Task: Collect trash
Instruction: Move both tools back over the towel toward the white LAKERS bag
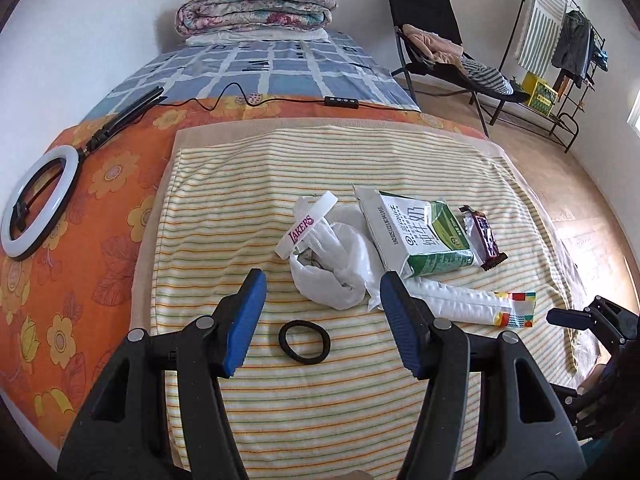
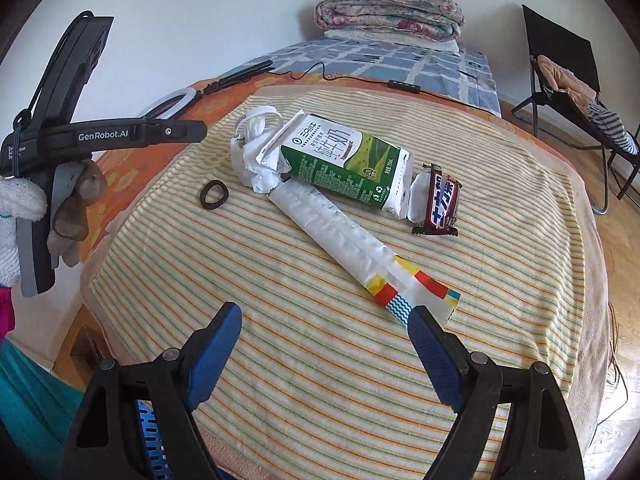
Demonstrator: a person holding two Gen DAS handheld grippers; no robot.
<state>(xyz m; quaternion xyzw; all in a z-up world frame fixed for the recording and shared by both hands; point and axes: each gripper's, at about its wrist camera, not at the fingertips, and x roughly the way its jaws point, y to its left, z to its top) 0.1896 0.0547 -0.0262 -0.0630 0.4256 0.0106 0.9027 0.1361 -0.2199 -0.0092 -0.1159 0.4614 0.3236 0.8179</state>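
Both tongs are standing open and holding nothing; the left tongs (image 1: 320, 320) are hanging at the lower middle of the left view over the striped towel (image 1: 240, 184), and the right tongs (image 2: 326, 344) are spreading wide at the bottom of the right view, with one tip lying just beside the coloured end of the long white wrapper (image 2: 340, 236), though contact is hard to judge.

By the look of it the collecting is barely beginning; all the trash is lying in a cluster at the middle of the towel on the bed (image 1: 120, 184): the crumpled white plastic bag (image 1: 340, 276), the flattened milk carton (image 1: 416, 232) touching it on the right, the dark snack wrapper (image 1: 484, 240) at the carton's far end, and the long wrapper running out from under the carton toward the lower right; everything is waiting to be picked up.

A white Lakers wristband (image 1: 306, 226) is resting on the bag and a black hair tie (image 1: 304, 342) is lying apart between the left tips; whether these are counting as trash is unclear.

No bin is showing plainly; a blue slatted thing (image 2: 150, 440) is peeking out at the lower left of the right view, mostly hidden behind the tongs, so I cannot tell what it is; the bag's contents are also hard to make out.
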